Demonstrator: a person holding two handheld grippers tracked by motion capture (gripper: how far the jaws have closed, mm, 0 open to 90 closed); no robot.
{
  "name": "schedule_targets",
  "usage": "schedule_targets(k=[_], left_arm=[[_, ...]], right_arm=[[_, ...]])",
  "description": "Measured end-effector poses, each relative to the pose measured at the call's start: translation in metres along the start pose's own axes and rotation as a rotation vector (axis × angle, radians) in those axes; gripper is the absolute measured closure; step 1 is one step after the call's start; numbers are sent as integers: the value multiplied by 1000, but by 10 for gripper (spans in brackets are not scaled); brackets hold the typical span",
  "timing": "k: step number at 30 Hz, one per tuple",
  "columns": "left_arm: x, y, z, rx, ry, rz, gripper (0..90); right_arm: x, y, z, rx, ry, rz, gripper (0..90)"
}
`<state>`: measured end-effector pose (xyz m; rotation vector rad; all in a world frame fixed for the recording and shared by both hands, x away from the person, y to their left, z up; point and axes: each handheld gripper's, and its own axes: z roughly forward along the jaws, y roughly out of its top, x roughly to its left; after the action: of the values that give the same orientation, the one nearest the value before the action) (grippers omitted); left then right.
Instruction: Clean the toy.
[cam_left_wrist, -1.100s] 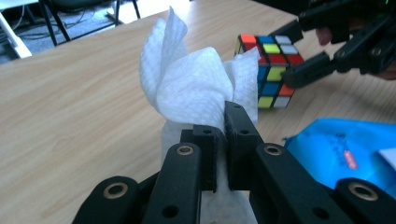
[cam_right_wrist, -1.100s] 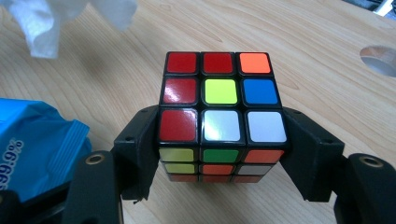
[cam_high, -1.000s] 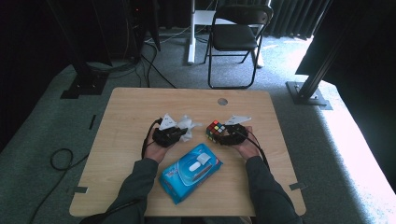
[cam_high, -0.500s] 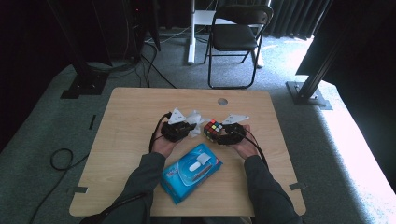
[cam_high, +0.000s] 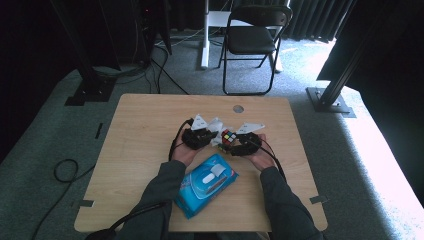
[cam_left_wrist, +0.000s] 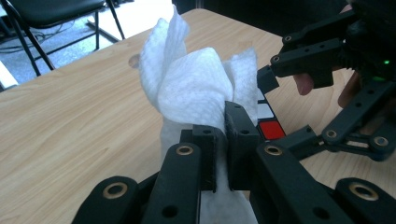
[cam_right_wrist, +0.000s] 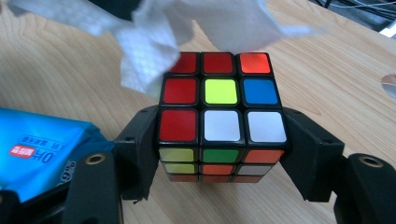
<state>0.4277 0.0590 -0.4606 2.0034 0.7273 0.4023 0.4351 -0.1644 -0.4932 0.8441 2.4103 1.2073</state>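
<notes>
The left claw (cam_left_wrist: 219, 140) is clamped on a white wipe (cam_left_wrist: 196, 88), whose loose folds stand up above the jaws. The right claw (cam_right_wrist: 219, 154) is clamped on a puzzle cube (cam_right_wrist: 219, 98), one jaw on each side of its lower layer. In the high view both sit near the middle of the bench (cam_high: 140, 145), the cube (cam_high: 228, 137) at about 3 o'clock from the wipe (cam_high: 216, 125) and touching it. A blue pack of wipes (cam_high: 206, 184) lies at about 6 o'clock from them, near the person's forearms.

What could go wrong, in my judgement: the right claw holds only the bottom layer, so a firm rub on the top could turn the upper layers or tilt the cube out of the jaws. The wipe is soft and bunched; it could slide from the left claw or catch on a corner of the cube.

The far faces of the cube are hidden. The small print on the pack is not readable.
</notes>
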Motion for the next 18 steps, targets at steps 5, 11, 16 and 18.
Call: schedule_targets(k=[5,11,16,18], left_arm=[[0,-2,7,23,6,6,847],[1,-3,7,20,12,4,847],[-1,-2,7,24,10,12,846],[-3,-2,7,23,5,14,846]], right_arm=[[2,2,0,-5,7,-9,345],[4,6,0,-6,9,-12,345],[5,7,1,-5,7,-16,345],[5,7,1,-3,8,-18,345]])
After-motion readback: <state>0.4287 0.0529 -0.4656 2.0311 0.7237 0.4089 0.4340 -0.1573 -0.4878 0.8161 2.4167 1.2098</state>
